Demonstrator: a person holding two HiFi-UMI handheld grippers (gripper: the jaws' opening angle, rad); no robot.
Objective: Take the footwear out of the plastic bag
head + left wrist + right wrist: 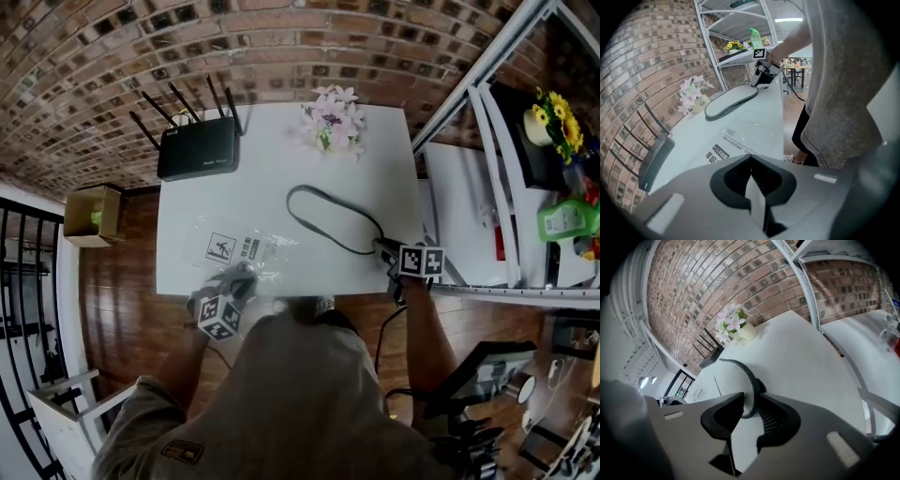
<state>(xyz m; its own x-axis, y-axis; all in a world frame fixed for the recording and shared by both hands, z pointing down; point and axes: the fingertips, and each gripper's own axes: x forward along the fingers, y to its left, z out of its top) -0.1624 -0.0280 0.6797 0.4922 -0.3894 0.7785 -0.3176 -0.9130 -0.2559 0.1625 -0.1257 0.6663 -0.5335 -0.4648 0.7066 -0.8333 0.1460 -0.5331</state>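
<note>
A flat white slipper with a dark rim (pixel 328 220) lies on the white table (pixel 262 187), outside the clear printed plastic bag (pixel 239 251). My right gripper (pixel 384 251) is shut on the slipper's near end (pixel 746 380) at the table's right front edge. From the left gripper view the slipper (pixel 731 101) stretches away to the right gripper (pixel 761 80). My left gripper (pixel 246 279) sits at the bag's near edge. Its jaws are shut, and the bag's thin film (pixel 736 140) runs in between the tips.
A black router with several antennas (pixel 199 145) and a pot of pale flowers (pixel 330 122) stand at the table's back. A metal shelf (pixel 487 141) with a green bottle (pixel 567 220) flanks the right side. A cardboard box (pixel 94 214) sits on the floor at left.
</note>
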